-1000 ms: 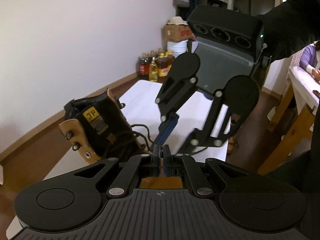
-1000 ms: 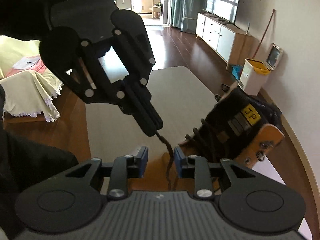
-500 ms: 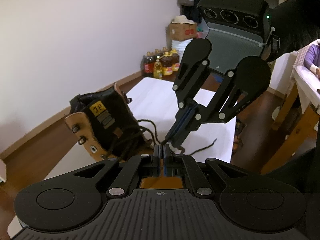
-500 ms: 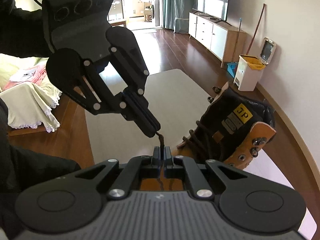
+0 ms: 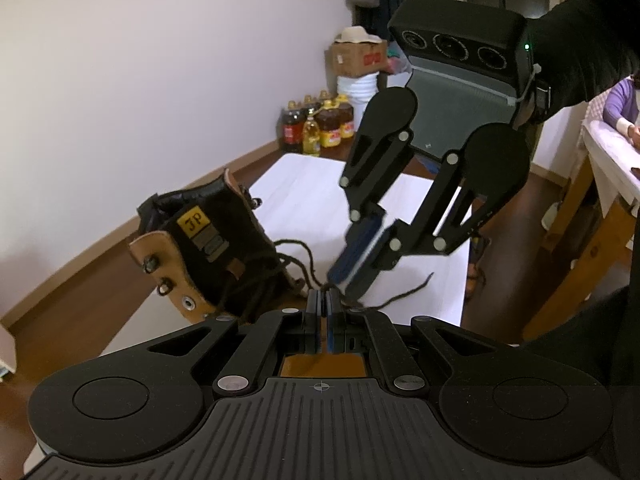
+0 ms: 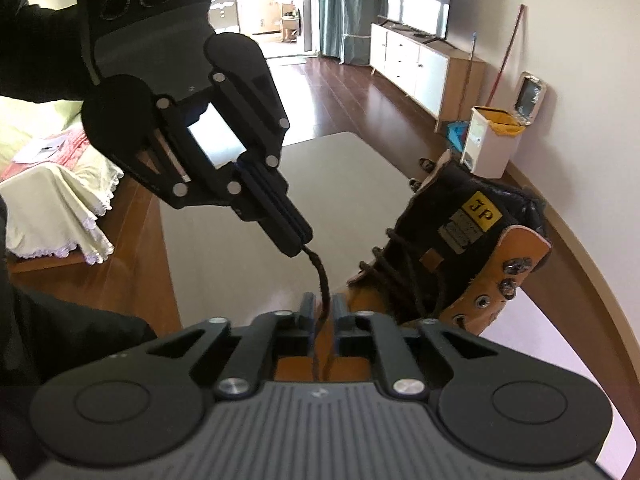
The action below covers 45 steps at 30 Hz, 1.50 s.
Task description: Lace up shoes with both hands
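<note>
A black and tan boot [image 5: 208, 256] with a yellow "JP" tag stands on the white table [image 5: 312, 188], also in the right wrist view [image 6: 464, 248]. My left gripper [image 5: 323, 300] is shut on the dark brown lace [image 6: 320, 276]; it also shows in the right wrist view [image 6: 298, 242]. My right gripper [image 6: 323, 304] has its fingers a little apart, with the lace running between them. It shows in the left wrist view [image 5: 348, 280], tips just beyond my left gripper. A loose lace end [image 5: 408, 292] lies on the table.
Oil bottles [image 5: 316, 124], a white bucket and a cardboard box [image 5: 356, 56] stand on the floor beyond the table. A white bin [image 6: 492, 140] and a sideboard [image 6: 424, 68] stand by the wall. A wooden table with a seated person [image 5: 620, 100] is at right.
My right gripper shut on the lace half a second ago and now has its fingers a little apart again. My left gripper stays shut on the lace.
</note>
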### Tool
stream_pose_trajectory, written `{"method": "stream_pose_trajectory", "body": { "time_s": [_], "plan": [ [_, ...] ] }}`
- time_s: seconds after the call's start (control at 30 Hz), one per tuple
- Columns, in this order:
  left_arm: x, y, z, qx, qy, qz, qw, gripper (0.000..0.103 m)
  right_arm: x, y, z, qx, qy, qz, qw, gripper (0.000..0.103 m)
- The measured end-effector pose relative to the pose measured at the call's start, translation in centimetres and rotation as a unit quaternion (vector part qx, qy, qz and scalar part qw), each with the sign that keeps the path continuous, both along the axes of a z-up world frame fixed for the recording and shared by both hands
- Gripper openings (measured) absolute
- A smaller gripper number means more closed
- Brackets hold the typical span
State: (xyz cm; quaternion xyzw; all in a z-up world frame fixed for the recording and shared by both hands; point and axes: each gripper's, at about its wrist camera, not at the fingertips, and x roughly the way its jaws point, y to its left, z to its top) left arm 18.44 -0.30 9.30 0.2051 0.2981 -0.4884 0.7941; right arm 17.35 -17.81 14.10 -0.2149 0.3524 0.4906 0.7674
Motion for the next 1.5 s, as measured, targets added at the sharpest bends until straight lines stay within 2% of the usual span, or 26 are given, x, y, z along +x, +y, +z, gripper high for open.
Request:
{"method": "stream_pose_trajectory", "body": {
  "time_s": [0.23, 0.53, 0.57, 0.6, 0.63, 0.83, 0.93, 1.03, 1.17, 1.23, 1.3, 1.43, 1.47, 1.5],
  "plan": [
    [0.0, 0.1, 0.3, 0.000, -0.004, -0.004, 1.0000, 0.002, 0.0, -0.1, 0.0, 0.008, -0.005, 0.000, 1.000, 0.031],
    [-0.1, 0.4, 0.5, 0.002, -0.001, -0.014, 0.9999, 0.002, 0.2, 0.7, 0.0, 0.028, -0.016, 0.042, 0.999, 0.025],
    [-0.2, 0.5, 0.4, 0.001, 0.001, -0.015, 0.9999, 0.002, 0.2, 0.9, 0.1, 0.027, -0.017, 0.046, 0.998, 0.023],
    [-0.1, 0.4, 0.4, 0.003, 0.000, -0.015, 0.9999, 0.002, 0.1, 1.0, 0.1, 0.026, -0.020, 0.049, 0.998, 0.009],
    [-0.1, 0.4, 0.3, 0.005, -0.001, -0.015, 0.9999, 0.002, 0.1, 1.1, 0.1, 0.023, -0.021, 0.053, 0.998, 0.003],
    [0.2, 0.2, -0.1, 0.005, -0.002, -0.010, 0.9999, 0.003, 0.0, 1.2, 0.5, 0.001, -0.031, 0.043, 0.999, 0.003],
    [0.5, 0.0, -0.3, 0.005, -0.001, -0.002, 1.0000, 0.004, 0.0, 1.5, 0.5, -0.025, -0.038, 0.023, 0.999, 0.003],
    [1.2, -0.1, -0.2, 0.012, -0.008, 0.004, 0.9999, 0.008, 0.6, 1.6, 0.4, -0.064, -0.052, -0.027, 0.996, 0.003],
    [2.9, -0.5, 0.6, 0.027, -0.035, 0.006, 0.9990, 0.008, 2.3, 1.6, 0.5, -0.097, -0.070, -0.107, 0.987, 0.003],
    [4.0, -0.8, 1.2, 0.035, -0.057, -0.011, 0.9977, 0.008, 2.7, 1.9, 0.5, -0.111, -0.085, -0.117, 0.983, 0.003],
    [5.9, -1.2, 2.2, 0.050, -0.087, -0.046, 0.9939, 0.012, 2.8, 2.3, 0.3, -0.120, -0.097, -0.114, 0.981, 0.003],
    [8.9, -2.0, 3.2, 0.069, -0.114, -0.094, 0.9866, 0.020, 2.9, 2.7, -0.6, -0.149, -0.120, -0.099, 0.976, 0.003],
    [10.0, -2.3, 3.4, 0.076, -0.110, -0.117, 0.9840, 0.032, 2.8, 2.9, -0.8, -0.155, -0.127, -0.095, 0.975, 0.003],
    [11.1, -2.7, 3.6, 0.084, -0.104, -0.140, 0.9811, 0.040, 2.6, 3.0, -1.0, -0.159, -0.131, -0.091, 0.974, 0.003]
  ]
}}
